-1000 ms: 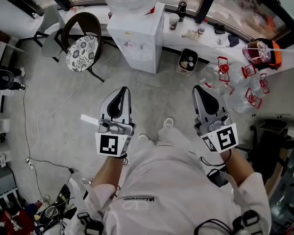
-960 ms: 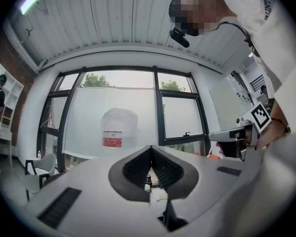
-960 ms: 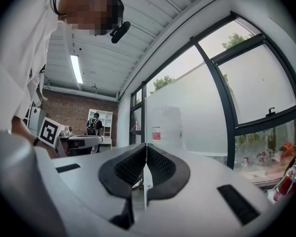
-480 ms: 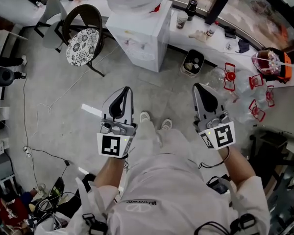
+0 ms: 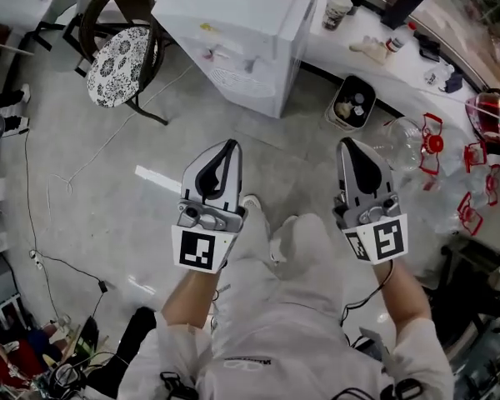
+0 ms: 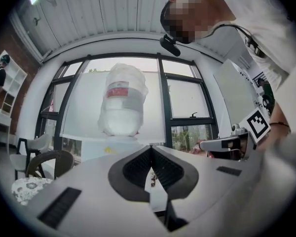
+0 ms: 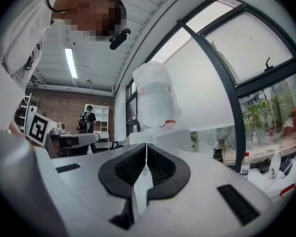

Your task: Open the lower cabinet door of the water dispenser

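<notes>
Approach | we hold left tongs [image 5: 230, 143] and right tongs [image 5: 347, 142] pressed together, empty: nothing to grip yet | water dispenser [image 5: 242, 32] well apart, floor's far edge

the water dispenser [image 5: 250, 48] at upper centre has a smooth white casing with a faint sheen, the chair [image 5: 117, 57] at upper left a patterned cloth seat, the floor [image 5: 108, 198] looks matt grey, and the left gripper [image 5: 227, 146] and right gripper [image 5: 348, 144] show matt grey plastic shells with ribbed black pads [image 6: 137, 168].

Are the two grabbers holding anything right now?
No, nothing is held. The left gripper and the right gripper are both shut and empty, short of the water dispenser.
</notes>
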Motion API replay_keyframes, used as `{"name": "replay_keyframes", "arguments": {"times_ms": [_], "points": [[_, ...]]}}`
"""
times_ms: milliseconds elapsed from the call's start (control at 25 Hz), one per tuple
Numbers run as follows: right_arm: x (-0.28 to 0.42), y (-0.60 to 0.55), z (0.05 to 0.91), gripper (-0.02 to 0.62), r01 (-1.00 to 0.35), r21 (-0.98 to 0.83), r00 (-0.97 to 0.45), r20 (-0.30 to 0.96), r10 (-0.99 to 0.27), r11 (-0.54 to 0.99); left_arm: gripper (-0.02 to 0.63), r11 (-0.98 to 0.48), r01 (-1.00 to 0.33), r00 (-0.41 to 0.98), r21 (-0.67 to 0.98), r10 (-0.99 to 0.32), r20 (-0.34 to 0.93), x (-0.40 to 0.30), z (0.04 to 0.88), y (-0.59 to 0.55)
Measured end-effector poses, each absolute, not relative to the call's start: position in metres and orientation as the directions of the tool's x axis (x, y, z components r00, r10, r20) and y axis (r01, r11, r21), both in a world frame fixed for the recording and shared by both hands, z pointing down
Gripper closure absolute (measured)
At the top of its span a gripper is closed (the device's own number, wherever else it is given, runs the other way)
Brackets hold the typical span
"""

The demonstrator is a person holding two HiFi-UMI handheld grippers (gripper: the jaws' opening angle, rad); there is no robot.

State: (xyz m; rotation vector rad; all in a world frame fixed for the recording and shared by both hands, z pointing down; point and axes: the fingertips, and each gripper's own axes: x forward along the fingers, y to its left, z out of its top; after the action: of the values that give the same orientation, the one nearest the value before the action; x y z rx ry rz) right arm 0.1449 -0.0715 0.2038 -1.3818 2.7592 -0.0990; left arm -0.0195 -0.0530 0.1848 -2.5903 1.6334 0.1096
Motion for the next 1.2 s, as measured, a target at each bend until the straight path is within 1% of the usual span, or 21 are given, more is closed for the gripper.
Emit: {"name": "replay_keyframes", "arguments": {"times_ms": [280, 520, 800, 1040, 1120, 1200], "points": [[0.119, -0.129, 0.394, 0.578, -0.805, -0.096, -0.586, -0.027, -0.81, 0.586, 0.604, -0.471, -0.881, 0.473, -0.051, -0.875, -0.102, -0.021, 0.376, -0.113], [0.096, -0.153, 0.508, 0.578, -0.789, -0.091, -0.609, -0.015, -0.793, 0.608, 0.604, -0.505, -0.86, 0.51, -0.072, -0.857, -0.08, -0.014, 0.49, -0.146], [0.082, -0.182, 0.589, 0.577, -0.783, -0.086, -0.617, -0.014, -0.787, 0.616, 0.604, -0.535, -0.842, 0.539, -0.067, -0.839, -0.08, 0.004, 0.569, -0.179], [0.062, -0.198, 0.648, 0.577, -0.753, -0.087, -0.655, 0.002, -0.756, 0.652, 0.604, -0.584, -0.811, 0.586, -0.045, -0.807, -0.073, 0.02, 0.612, -0.194], [0.061, -0.205, 0.661, 0.571, -0.747, -0.113, -0.66, 0.0, -0.751, 0.656, 0.604, -0.593, -0.803, 0.596, -0.056, -0.8, -0.072, 0.022, 0.622, -0.197], [0.061, -0.213, 0.673, 0.538, -0.743, -0.116, -0.663, 0.003, -0.748, 0.659, 0.604, -0.599, -0.797, 0.604, -0.077, -0.794, -0.066, 0.021, 0.634, -0.2]]}}
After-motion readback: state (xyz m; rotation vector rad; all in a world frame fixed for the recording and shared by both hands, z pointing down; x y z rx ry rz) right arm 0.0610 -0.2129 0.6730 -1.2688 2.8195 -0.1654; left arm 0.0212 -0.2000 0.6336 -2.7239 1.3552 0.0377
